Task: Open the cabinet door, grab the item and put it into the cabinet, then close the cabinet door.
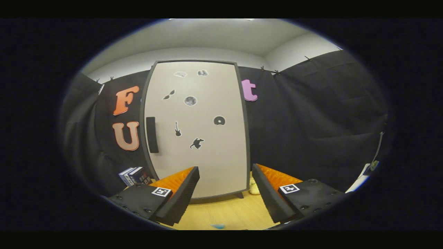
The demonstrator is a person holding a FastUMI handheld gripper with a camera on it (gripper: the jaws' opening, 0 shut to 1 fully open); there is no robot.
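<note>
Wooden table [221, 212] | one cabinet [199, 131], door shut | tongs [225, 193] wide open, empty

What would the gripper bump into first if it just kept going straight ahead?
Probably the closed cabinet door. The open gripper points at its lower part, with bare table between; how far off is hard to tell.

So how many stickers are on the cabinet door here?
7 on the cabinet door: two at the top, sunglasses, a moon disc, a record, a guitar and a figure. The open jaws may hide more lower down.
</note>
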